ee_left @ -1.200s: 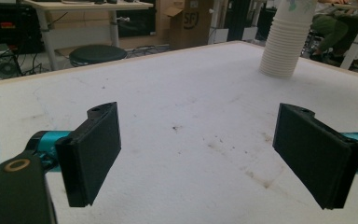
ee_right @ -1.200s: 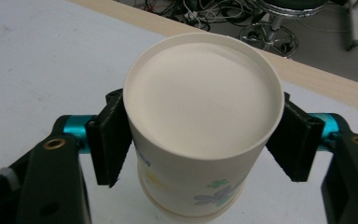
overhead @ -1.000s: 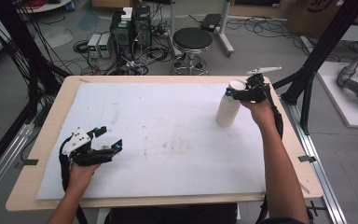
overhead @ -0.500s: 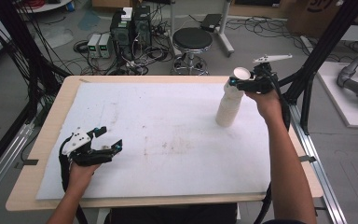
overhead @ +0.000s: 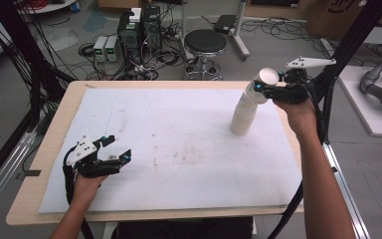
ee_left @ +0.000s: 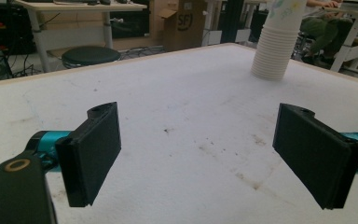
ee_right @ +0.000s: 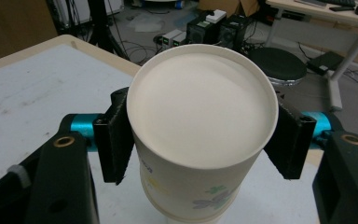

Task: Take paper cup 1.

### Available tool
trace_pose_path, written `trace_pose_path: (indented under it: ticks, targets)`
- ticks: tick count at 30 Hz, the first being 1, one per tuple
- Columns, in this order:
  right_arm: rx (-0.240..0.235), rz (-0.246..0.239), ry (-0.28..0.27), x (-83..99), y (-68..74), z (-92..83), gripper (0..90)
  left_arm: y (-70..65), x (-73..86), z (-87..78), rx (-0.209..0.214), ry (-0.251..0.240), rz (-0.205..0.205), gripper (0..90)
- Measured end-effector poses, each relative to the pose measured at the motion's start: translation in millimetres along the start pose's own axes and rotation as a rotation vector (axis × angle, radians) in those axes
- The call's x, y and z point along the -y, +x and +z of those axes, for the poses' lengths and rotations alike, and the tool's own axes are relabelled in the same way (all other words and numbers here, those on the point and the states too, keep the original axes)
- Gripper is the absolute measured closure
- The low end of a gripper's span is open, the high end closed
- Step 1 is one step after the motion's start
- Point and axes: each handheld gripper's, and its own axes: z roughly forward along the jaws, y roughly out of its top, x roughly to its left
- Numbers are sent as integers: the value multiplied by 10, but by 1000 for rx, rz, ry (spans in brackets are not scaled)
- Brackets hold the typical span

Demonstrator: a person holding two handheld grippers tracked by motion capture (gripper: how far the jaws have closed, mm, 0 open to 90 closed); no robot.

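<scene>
Right claw (overhead: pixel 261 88) is clamped on the top cup (ee_right: pixel 200 135) of the stack (overhead: pixel 243 115), which stands on the far right part of the table (overhead: pixel 45 149); the jaws have just been closing, pads now pressed on either side of the cup below its rim, cup upside down with its base facing the camera. The cup looks partly drawn off the stack and tilted. Left claw (overhead: pixel 110 158) rests low at the near left, jaws wide and nothing between them, well apart from the stack. Risks, as judged: nested cups tend to stick, so a second cup may come up with the first; nothing holds the stack down, so a sideways pull could tip it, and it stands near the table's right edge, so a fall could go to the floor. Thin paper wall may buckle under a harder squeeze, or slip out under a lighter one. Surface: white sheet (overhead: pixel 179 144) over a wooden table, scuffed and spotted with brown marks near the middle. Room: black stool (overhead: pixel 205 42) beyond the far edge, computer boxes (overhead: pixel 139 30) and tangled cables on a grey floor, dark frame posts at both sides, cardboard boxes at the back.
</scene>
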Motion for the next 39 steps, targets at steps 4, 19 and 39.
trace_pose_path:
  ticks: [4,19,39]
  targets:
    - [-29,-23,-20,66,98,-120,340,-16,-12,-1,22,-8,-9,152]
    - [-220,-59,5,649,593,-73,357,-122,-5,-43,58,-10,-12,150]
    - [-424,-116,54,1149,996,384,355,-192,-2,29,131,7,28,150]
